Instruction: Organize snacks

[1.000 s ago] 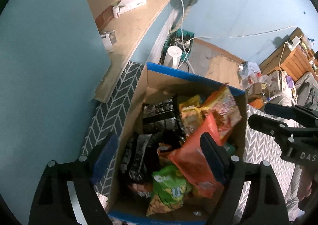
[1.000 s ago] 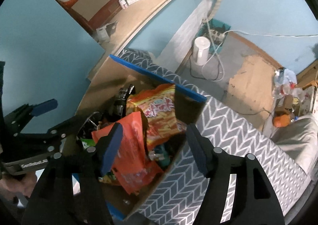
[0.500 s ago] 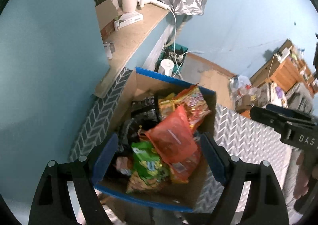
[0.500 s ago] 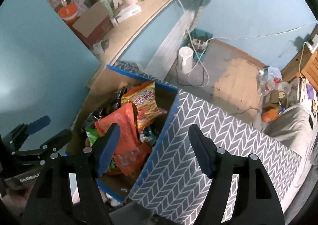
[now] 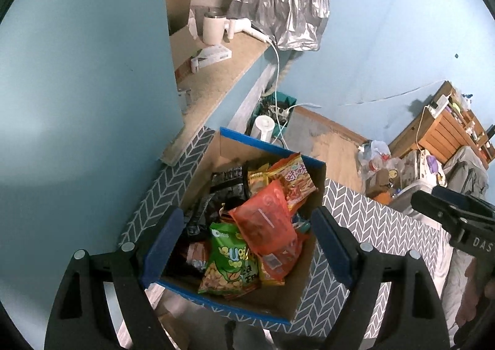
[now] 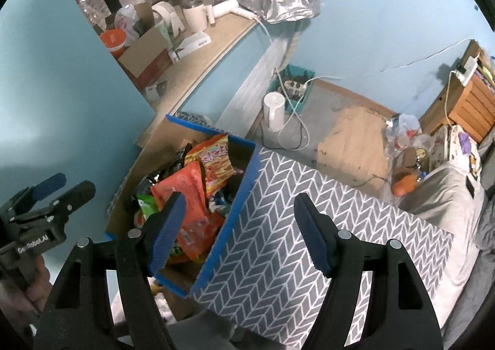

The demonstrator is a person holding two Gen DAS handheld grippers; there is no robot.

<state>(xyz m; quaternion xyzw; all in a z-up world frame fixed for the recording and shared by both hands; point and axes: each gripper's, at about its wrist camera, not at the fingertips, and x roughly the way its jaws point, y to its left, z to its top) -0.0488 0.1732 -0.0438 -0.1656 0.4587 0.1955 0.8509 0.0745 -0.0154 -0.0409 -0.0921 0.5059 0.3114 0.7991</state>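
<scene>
A blue-edged cardboard box (image 5: 198, 176) full of snack bags sits on a grey chevron-patterned surface (image 5: 380, 226); it also shows in the right wrist view (image 6: 244, 183). On top lie an orange-red bag (image 5: 266, 220), a green bag (image 5: 229, 263), an orange striped bag (image 5: 294, 179) and black packets (image 5: 225, 183). My left gripper (image 5: 247, 244) is open and empty, high above the box. My right gripper (image 6: 241, 235) is open and empty, above the box's right edge and the chevron surface (image 6: 309, 226).
A wooden counter (image 5: 216, 74) with a mug (image 5: 213, 28), boxes and a hair dryer runs along the blue wall behind. A white jug (image 6: 273, 111) and cables lie on the floor. A wooden shelf (image 5: 445, 127) and clutter stand at right.
Both grippers have risen and pulled back from the box, so the box looks smaller and the whole chevron surface shows. Both stay open and empty.
</scene>
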